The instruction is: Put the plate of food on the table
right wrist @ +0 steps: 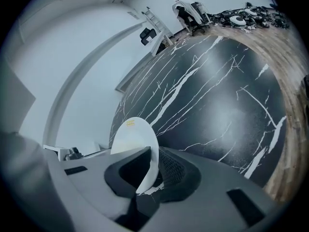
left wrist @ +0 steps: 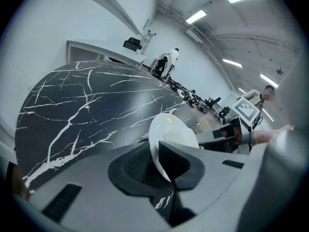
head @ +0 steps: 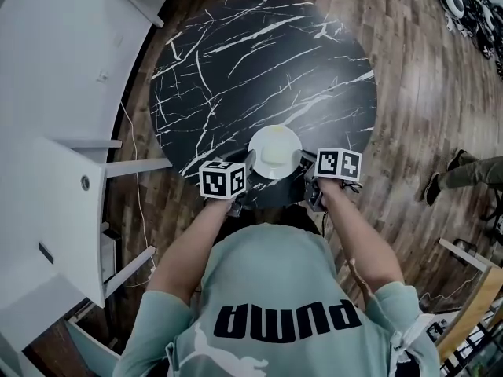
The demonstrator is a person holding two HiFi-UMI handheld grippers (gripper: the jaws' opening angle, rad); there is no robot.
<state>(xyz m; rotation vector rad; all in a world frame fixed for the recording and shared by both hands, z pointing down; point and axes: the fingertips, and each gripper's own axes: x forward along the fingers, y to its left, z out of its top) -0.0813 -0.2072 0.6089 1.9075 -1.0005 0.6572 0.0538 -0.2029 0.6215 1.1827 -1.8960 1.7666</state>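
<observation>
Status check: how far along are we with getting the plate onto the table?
Done: the plate is over the near edge of the black marble table. In hand: the left hand-held gripper and the right hand-held gripper each clamp one side of its rim. Left: I cannot tell whether it rests on the top; seat it flat, then open both and withdraw.
</observation>
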